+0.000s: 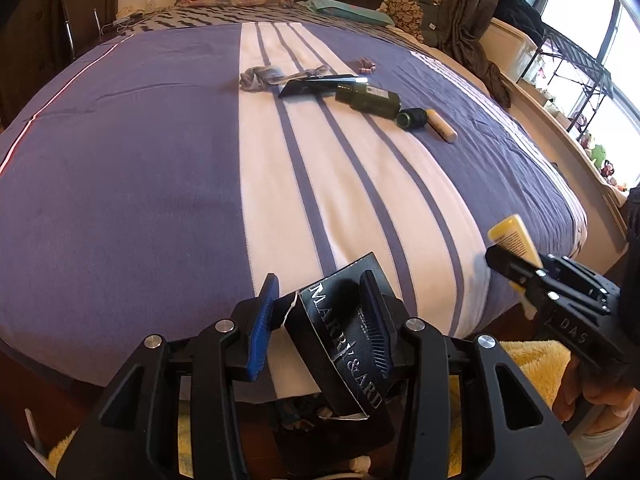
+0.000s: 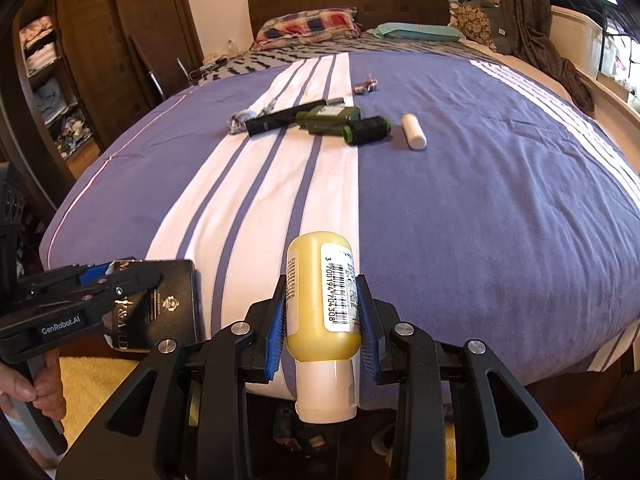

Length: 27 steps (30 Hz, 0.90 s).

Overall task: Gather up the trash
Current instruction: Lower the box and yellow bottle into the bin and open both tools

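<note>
My left gripper (image 1: 320, 316) is shut on a black cardboard box (image 1: 340, 344) with silver lettering, held at the near edge of the bed; the box also shows in the right wrist view (image 2: 168, 304). My right gripper (image 2: 323, 312) is shut on a yellow bottle (image 2: 322, 296) with a white cap and a barcode label, cap toward me; the bottle also shows in the left wrist view (image 1: 516, 240). Further up the bed lie a dark green bottle (image 2: 330, 118), a black cylinder (image 2: 368, 130), a white tube (image 2: 414, 132), a black flat item (image 2: 276, 118), a crumpled grey wrapper (image 2: 240, 120) and a small pink wrapper (image 2: 366, 86).
The bed (image 2: 480, 200) has a purple cover with white stripes. Pillows (image 2: 308, 26) lie at the headboard. A wardrobe with clothes (image 2: 48, 80) stands at the left, a window shelf (image 1: 568, 92) at the right. A yellow rug (image 2: 92, 392) lies on the floor below me.
</note>
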Motion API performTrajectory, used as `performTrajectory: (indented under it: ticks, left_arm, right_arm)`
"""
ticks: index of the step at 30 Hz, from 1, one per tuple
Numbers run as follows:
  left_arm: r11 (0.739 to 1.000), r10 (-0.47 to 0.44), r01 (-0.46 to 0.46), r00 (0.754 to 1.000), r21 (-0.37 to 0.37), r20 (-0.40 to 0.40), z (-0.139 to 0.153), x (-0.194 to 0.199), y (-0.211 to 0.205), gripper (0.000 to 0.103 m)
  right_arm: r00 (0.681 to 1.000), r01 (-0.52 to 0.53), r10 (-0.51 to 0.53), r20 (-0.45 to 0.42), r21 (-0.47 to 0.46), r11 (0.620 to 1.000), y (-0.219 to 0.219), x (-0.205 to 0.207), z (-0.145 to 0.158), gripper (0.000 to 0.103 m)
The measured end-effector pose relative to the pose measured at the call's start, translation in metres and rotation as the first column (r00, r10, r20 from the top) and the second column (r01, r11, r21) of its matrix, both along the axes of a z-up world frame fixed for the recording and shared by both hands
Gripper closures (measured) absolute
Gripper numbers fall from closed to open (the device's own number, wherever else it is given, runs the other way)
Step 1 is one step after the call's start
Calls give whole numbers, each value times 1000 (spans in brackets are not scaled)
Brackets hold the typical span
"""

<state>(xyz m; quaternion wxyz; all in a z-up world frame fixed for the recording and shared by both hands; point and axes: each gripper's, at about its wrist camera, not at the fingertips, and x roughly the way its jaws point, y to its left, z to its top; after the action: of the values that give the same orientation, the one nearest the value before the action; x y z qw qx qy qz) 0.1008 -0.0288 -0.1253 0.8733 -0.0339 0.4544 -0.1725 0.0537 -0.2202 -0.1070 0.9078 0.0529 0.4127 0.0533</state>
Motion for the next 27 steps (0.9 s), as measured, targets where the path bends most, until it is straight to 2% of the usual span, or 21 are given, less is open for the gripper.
performTrajectory:
  ticks: [12,17,22,27]
  left_arm:
    - [997,-78,75,991,37,110,22,-22,-20,82]
    - [992,-109,98,983,81,146,34,-42,-29,85]
    - [989,-125,112,983,101,132,28,-65,-27,85]
    - [986,-129,118,988,116,89,7,-90,-22,85]
  right_arm:
    - [1000,16,-17,17,20,1000,-7,-12,1,70]
    - [999,-2,2,37,20,1000,-6,-26,9,70]
    - [999,-27,26,26,27,999,-1,-45,7,70]
    - [997,-67,68,-48,30,997,12,-62,-16,70]
